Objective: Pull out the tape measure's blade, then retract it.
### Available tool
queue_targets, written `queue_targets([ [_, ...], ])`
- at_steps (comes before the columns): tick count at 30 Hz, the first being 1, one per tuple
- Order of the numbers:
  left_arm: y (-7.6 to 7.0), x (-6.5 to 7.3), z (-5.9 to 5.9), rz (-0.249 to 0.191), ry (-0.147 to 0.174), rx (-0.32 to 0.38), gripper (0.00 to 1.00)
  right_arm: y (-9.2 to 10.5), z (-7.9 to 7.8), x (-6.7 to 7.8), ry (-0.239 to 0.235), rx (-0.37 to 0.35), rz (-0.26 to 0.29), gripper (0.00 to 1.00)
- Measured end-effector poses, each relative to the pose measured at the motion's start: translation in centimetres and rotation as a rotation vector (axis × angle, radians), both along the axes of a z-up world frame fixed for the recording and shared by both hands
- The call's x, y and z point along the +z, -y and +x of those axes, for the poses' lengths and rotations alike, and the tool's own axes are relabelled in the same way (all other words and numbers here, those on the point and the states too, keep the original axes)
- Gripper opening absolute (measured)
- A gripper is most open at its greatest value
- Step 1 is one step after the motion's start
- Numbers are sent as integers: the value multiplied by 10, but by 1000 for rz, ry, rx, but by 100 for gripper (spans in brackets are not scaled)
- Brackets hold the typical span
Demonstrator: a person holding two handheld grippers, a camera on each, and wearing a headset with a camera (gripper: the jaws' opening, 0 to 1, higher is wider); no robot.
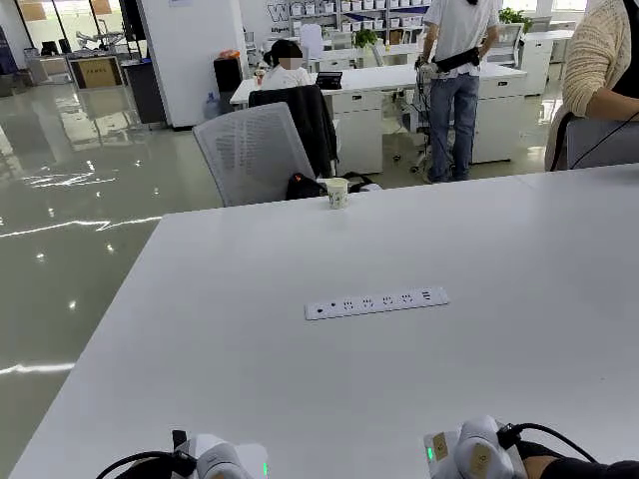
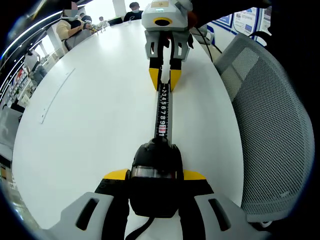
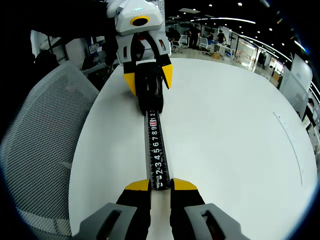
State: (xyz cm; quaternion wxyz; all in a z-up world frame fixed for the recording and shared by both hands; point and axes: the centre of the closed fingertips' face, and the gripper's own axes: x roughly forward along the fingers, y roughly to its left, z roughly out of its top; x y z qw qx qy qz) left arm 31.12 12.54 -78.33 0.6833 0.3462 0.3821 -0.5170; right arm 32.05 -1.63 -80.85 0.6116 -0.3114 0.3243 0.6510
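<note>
Left tongs (image 2: pixel 156 175) clamped on tape measure case (image 2: pixel 156 157), resting on bench (image 2: pixel 90 125) near its edge. Right tongs (image 3: pixel 160 186) pinched tip of blade (image 3: pixel 154 145). Blade partway out, stretched straight between both. Pull-out seemingly under way; retraction not yet done.

The left gripper (image 2: pixel 156 175) has yellow fingertips on black fingers, with grey shells behind them. Between those fingers the tape measure case (image 2: pixel 156 167) is black. The blade (image 2: pixel 162 112), which runs from it to the right gripper (image 3: pixel 160 185), is black with white numerals and tick marks, and one numeral close to the case sits on red. The right gripper's fingertips are also yellow, its fingers black and its body white. Under both pairs of fingers the table (image 2: pixel 100 115) is plain white. Beside the fingers a mesh chair (image 2: pixel 270 125) is grey with a fine grid weave. Far ahead of the fingers lies a white power strip (image 1: pixel 376 301) with dark sockets
</note>
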Motion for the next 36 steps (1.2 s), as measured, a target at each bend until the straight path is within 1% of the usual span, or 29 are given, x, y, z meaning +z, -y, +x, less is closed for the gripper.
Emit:
queue_targets([
  [13,0,-1,-1,-1,0,1,32,8,0,0,-2,-7,-3,10],
  [20,0,-1,-1,-2,0,1,32,14,1,0,7,7,-14,10],
  [36,0,-1,-1,-3,0,3,32,19,1,1,5,7,-16,10],
])
